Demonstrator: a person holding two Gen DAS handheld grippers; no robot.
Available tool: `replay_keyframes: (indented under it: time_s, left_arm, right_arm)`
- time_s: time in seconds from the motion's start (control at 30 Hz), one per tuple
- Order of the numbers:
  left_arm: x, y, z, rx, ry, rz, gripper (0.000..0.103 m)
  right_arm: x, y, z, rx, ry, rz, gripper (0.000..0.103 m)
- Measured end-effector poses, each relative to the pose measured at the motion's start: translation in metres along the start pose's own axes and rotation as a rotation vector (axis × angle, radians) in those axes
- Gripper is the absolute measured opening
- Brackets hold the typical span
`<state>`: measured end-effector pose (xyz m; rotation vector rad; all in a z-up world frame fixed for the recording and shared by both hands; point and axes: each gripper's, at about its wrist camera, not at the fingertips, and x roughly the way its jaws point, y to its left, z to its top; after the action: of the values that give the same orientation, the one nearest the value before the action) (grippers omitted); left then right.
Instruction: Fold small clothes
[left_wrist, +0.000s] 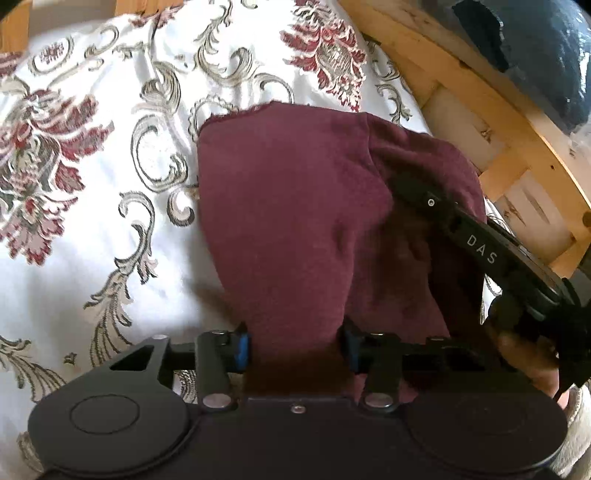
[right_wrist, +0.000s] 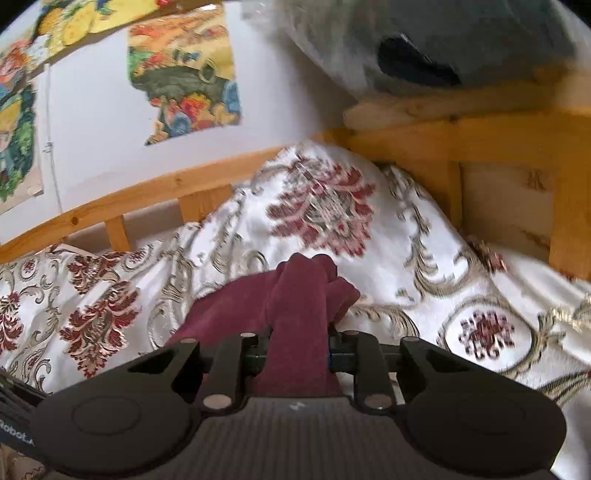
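A maroon cloth garment (left_wrist: 295, 221) hangs above a white bedspread (left_wrist: 92, 258) with red and grey floral patterns. My left gripper (left_wrist: 295, 349) is shut on the garment's near edge, cloth bunched between its blue pads. My right gripper (right_wrist: 299, 350) is shut on another part of the same garment (right_wrist: 295, 295), which folds up over the fingers. The right gripper's arm (left_wrist: 480, 247) shows at the right of the left wrist view, reaching into the cloth.
A wooden bed frame (left_wrist: 498, 122) runs along the right; its rail (right_wrist: 147, 199) also borders the bed's far side. A dark blue item (left_wrist: 535, 55) lies beyond the frame. Colourful pictures (right_wrist: 184, 74) hang on the white wall.
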<state>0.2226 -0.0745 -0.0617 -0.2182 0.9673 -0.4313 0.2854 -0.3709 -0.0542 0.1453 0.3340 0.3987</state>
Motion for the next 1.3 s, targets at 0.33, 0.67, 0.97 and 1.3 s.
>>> replay_keyframes:
  time_s: [0.33,0.67,0.97,1.3]
  left_arm:
    - [-0.025,0.013,-0.006,-0.011,-0.056,-0.024,0.041]
    - [-0.039,0.044,0.048,-0.014,-0.184,0.035,0.042]
    - [-0.017,0.093,0.087,0.010,-0.212,0.173,0.053]
    - [-0.012,0.098,0.079,-0.029,-0.192,0.142,0.080]
  right_arm:
    - [-0.031,0.037,0.017,-0.051,-0.110,0.048,0.023]
    - [0.033,0.061,0.059,-0.020,-0.205,0.088,0.023]
    - [0.129,0.048,0.064,0.080,-0.028,0.040,0.025]
    - [0.139,0.029,0.050,0.000,0.021,-0.051,0.057]
